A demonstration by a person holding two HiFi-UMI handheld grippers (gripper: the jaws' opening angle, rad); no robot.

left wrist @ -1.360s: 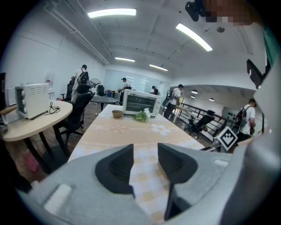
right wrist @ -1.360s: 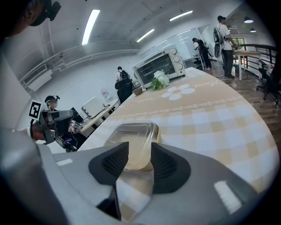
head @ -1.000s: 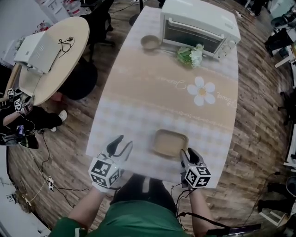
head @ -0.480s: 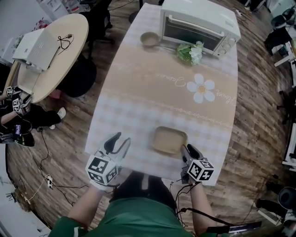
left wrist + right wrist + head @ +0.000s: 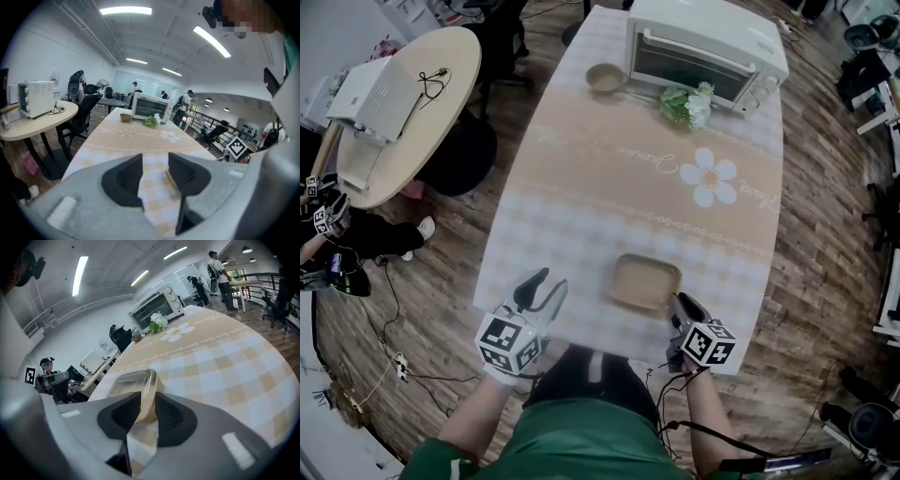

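A shallow tan tray [image 5: 645, 281] lies near the front edge of the long table [image 5: 600, 197]. My right gripper [image 5: 679, 307] is at the tray's near right corner, jaws shut on its rim. The right gripper view shows the tray [image 5: 129, 380] with its edge pinched between the dark pads of the right gripper [image 5: 147, 403]. My left gripper [image 5: 540, 285] hovers at the table's front left, open and holding nothing. Looking along the left gripper [image 5: 154, 174], a sliver of the tray [image 5: 169, 178] shows to its right.
At the far end stand a white toaster oven [image 5: 703, 42], a small bowl [image 5: 605, 80] and a bunch of greens with white flowers [image 5: 684, 108]. A round table [image 5: 412, 122] with a white appliance [image 5: 370, 94] is left. People stand in the background.
The right gripper's jaws have narrowed onto the tray's rim, and the tray's near edge now sits between the pads. The left gripper has hardly moved.
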